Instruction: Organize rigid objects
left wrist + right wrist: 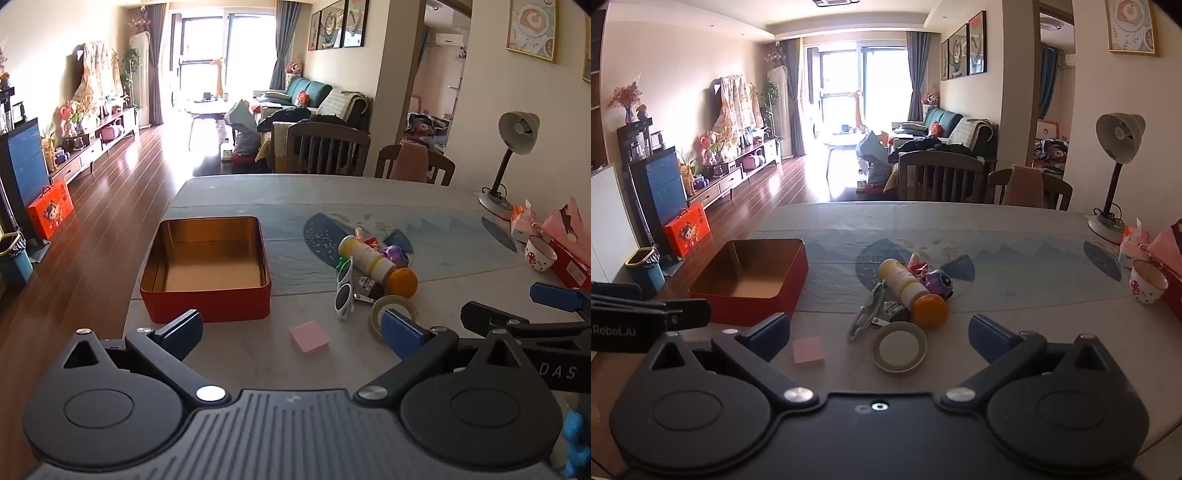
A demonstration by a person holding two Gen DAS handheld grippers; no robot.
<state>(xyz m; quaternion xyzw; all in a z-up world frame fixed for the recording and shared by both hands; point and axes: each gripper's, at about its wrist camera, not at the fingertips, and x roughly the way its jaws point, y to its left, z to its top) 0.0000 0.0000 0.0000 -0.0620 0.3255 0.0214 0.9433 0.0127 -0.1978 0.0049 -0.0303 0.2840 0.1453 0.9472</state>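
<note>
An empty red tin box with a gold inside stands open on the table's left part. A pink block lies in front of it. A pile to its right holds white sunglasses, a yellow-capped bottle, a tape roll, a purple toy and small items. My left gripper is open above the pink block. My right gripper is open above the tape roll.
A desk lamp, a white cup and pink packets stand at the table's right edge. Chairs stand at the far side. The table's left edge drops to the wooden floor.
</note>
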